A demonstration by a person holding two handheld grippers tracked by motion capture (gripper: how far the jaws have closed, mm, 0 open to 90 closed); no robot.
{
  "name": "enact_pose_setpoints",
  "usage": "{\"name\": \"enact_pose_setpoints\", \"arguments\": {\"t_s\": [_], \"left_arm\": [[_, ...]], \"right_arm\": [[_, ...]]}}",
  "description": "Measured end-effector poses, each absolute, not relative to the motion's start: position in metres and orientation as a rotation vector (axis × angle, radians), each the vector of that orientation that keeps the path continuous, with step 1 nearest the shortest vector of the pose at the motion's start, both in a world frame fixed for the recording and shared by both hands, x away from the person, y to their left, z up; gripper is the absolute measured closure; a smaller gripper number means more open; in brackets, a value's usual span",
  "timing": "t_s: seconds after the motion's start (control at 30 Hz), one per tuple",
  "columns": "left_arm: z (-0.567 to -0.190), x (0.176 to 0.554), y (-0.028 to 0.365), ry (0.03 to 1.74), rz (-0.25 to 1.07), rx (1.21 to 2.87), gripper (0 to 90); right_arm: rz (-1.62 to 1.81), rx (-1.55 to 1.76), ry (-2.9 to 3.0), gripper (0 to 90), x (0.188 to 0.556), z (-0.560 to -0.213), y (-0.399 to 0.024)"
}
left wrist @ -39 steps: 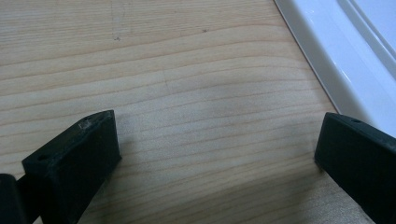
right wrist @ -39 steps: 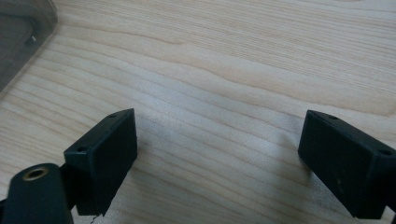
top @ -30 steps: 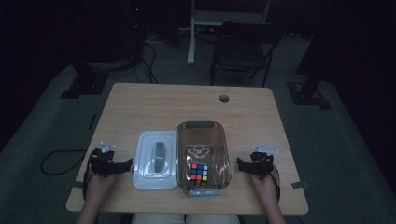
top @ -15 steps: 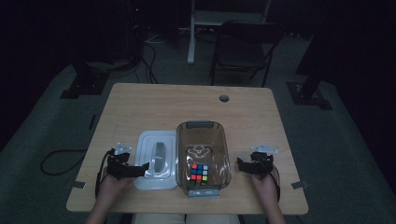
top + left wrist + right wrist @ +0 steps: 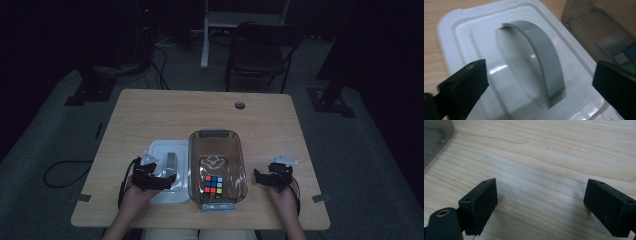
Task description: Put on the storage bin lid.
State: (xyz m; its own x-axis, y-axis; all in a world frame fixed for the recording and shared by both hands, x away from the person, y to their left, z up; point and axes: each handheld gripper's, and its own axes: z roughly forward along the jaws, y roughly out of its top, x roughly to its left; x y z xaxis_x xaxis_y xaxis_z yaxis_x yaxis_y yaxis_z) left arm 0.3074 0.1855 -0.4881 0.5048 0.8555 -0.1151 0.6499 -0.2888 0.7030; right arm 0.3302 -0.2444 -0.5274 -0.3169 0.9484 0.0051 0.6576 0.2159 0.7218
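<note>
The left gripper (image 5: pixel 167 179) is hanging over the white lid (image 5: pixel 159 155) at lower centre-left of the high view, its fingers (image 5: pixel 465 85) standing wide on either side of the lid's grey handle (image 5: pixel 541 65) and touching nothing; they have just been closing a little, with the handle between them but not yet pinched. The lid is lying flat on the counter (image 5: pixel 200 110), just beside the clear brown box (image 5: pixel 216 145), which is holding a colour cube (image 5: pixel 213 184) near its lower end. The right gripper (image 5: pixel 257 177) is resting at lower right, fingers (image 5: pixel 480 200) spread wide over bare wood, empty. Judging by this, the step in hand is taking the lid by its handle. To do it well, the left fingers should be centring on the arch's top, coming down squarely across its narrow width, and closing fully before lifting, so the lid is not tilting or slipping on its way to the box.
</note>
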Motion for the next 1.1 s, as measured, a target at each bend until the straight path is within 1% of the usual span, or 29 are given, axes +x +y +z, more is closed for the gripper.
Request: {"name": "enact_pose_setpoints", "arguments": {"t_s": [0.07,0.1,0.13,0.2,0.27,0.33,0.4,0.5,0.6,0.63,0.7,0.87,0.97,1.1], "left_arm": [[-0.491,0.309,0.182,1.215,0.361,2.045,5.1],[-0.492,0.309,0.181,1.208,0.362,2.040,8.5],[-0.492,0.310,0.180,1.194,0.355,2.039,14.4],[-0.492,0.311,0.178,1.192,0.353,2.038,16.1],[-0.493,0.313,0.176,1.186,0.353,2.036,25.3],[-0.494,0.315,0.174,1.196,0.352,2.041,26.4],[-0.495,0.317,0.173,1.213,0.359,2.036,33.2],[-0.497,0.319,0.171,1.226,0.387,2.034,33.5],[-0.498,0.321,0.171,1.222,0.391,2.035,42.1],[-0.499,0.322,0.171,1.227,0.399,2.035,42.1],[-0.500,0.324,0.172,1.233,0.401,2.036,49.2],[-0.501,0.324,0.175,1.222,0.407,2.019,60.6],[-0.500,0.325,0.178,1.229,0.416,2.018,62.4],[-0.497,0.325,0.186,1.214,0.403,2.015,68.6]], "right_arm": [[0.881,1.483,2.055,11.5,0.330,-0.527,-0.244],[0.881,1.483,2.054,11.5,0.330,-0.527,-0.244],[0.881,1.482,2.055,11.5,0.330,-0.527,-0.244],[0.881,1.483,2.055,11.5,0.330,-0.527,-0.244],[0.881,1.482,2.055,11.5,0.330,-0.527,-0.244],[0.881,1.482,2.055,11.5,0.330,-0.527,-0.244],[0.880,1.484,2.053,11.5,0.330,-0.527,-0.244],[0.879,1.486,2.051,11.5,0.330,-0.527,-0.244],[0.879,1.486,2.052,11.5,0.330,-0.527,-0.244],[0.879,1.486,2.051,11.5,0.330,-0.527,-0.244],[0.879,1.486,2.051,11.5,0.330,-0.527,-0.244],[0.877,1.490,2.047,11.5,0.331,-0.527,-0.243],[0.877,1.490,2.047,11.5,0.331,-0.527,-0.243],[0.878,1.491,2.045,11.5,0.331,-0.527,-0.243]]}}
